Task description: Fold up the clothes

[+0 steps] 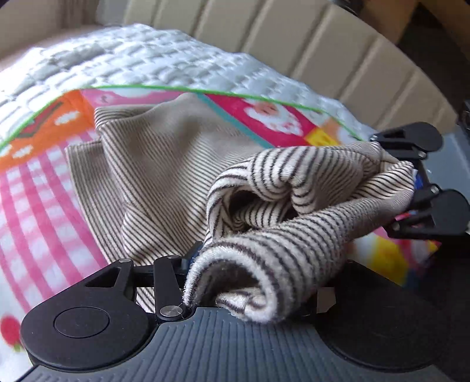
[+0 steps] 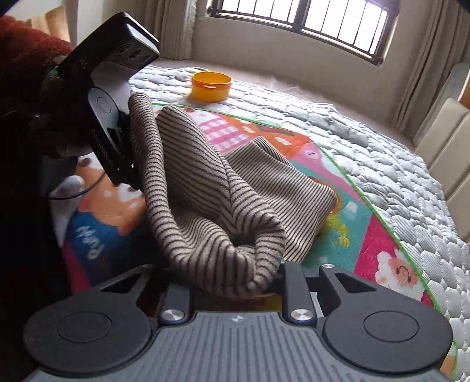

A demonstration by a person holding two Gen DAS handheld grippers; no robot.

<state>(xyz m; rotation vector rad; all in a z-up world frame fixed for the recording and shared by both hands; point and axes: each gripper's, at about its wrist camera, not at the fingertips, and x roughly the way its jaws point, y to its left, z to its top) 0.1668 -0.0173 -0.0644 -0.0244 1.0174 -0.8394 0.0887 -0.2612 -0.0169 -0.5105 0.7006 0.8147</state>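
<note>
Left gripper (image 1: 235,293): nearest the lens in its own view, clenched on a bunched edge of the striped garment (image 1: 176,164); the fingertips are hidden under the cloth.
Right gripper (image 2: 235,282): pinching another bunched edge of the same garment (image 2: 205,188); its fingertips are buried in the fold.
Lifted edge: hangs between the two grippers as a sagging, rolled band, raised off the mat.
Garment's long axis: runs away from both grippers, with the far end lying flat on the colourful play mat (image 2: 376,235) and pointing toward the quilted mattress (image 2: 396,176).
Mat: lies on the mattress, its green border curving past the garment.
Farther off: an orange tub (image 2: 211,85) on the quilt, then a barred window (image 2: 308,23) with curtains.
</note>
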